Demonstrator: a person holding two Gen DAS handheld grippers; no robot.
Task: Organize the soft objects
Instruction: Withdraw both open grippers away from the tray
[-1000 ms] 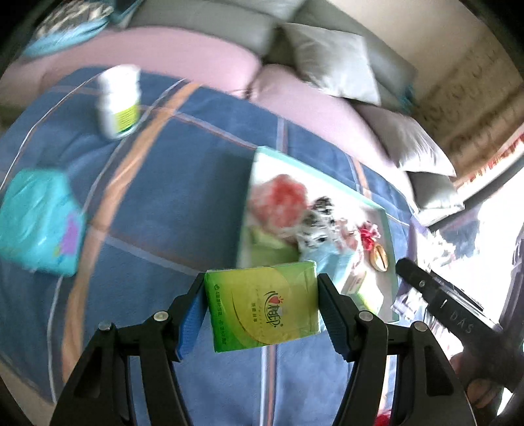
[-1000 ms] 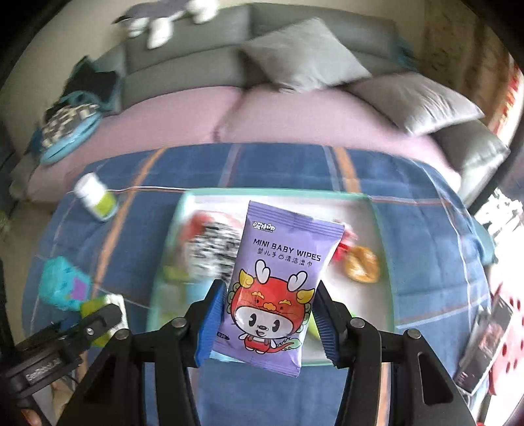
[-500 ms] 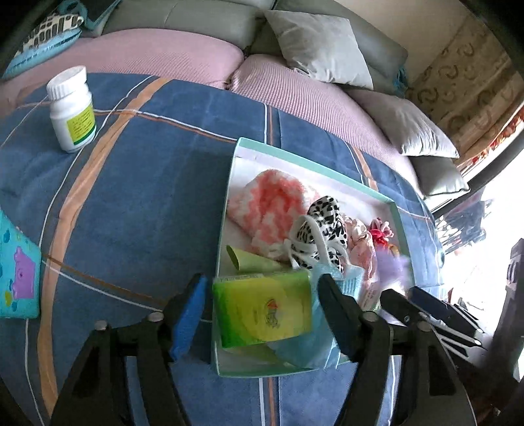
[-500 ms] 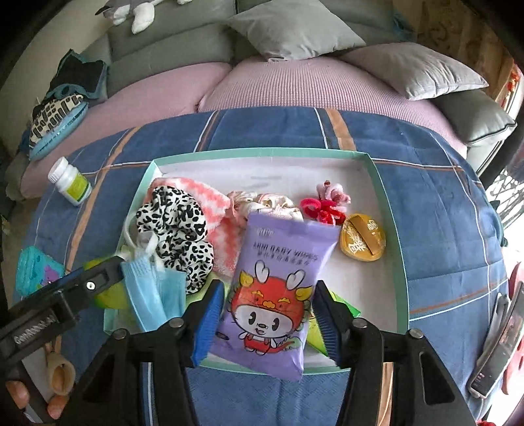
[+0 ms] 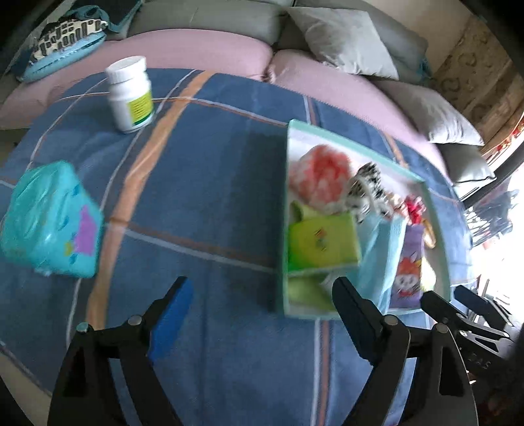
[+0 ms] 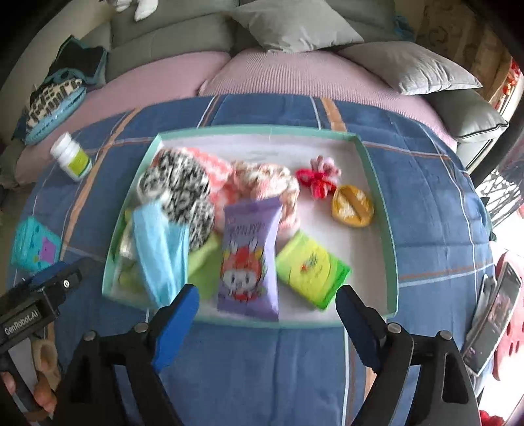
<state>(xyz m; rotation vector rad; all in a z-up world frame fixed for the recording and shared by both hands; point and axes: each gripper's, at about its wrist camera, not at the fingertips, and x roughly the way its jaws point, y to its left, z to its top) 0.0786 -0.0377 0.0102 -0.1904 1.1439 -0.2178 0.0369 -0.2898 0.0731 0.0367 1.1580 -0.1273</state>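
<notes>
A teal-rimmed tray [image 6: 391, 226] on the blue plaid blanket holds a purple baby-wipes pack [image 6: 249, 259], a green tissue pack [image 6: 311, 268], a blue face mask [image 6: 157, 252], a leopard scrunchie [image 6: 180, 186], pink scrunchies and a red bow. My right gripper [image 6: 267, 311] is open and empty at the tray's near rim. My left gripper [image 5: 262, 308] is open and empty, left of the tray [image 5: 282, 229]; a green tissue pack [image 5: 322, 244] lies in the tray's near-left corner. A teal tissue pack [image 5: 52, 226] lies on the blanket at the left.
A white pill bottle [image 5: 131, 93] stands at the blanket's far left. A yellow round case [image 6: 352, 206] sits in the tray. A phone [image 6: 494, 308] lies at the right edge. Grey cushions [image 6: 294, 23] line the sofa behind.
Both grippers opened. The green tissue pack and the purple wipes pack dropped into the tray. The left gripper has swung back to the left of the tray.
</notes>
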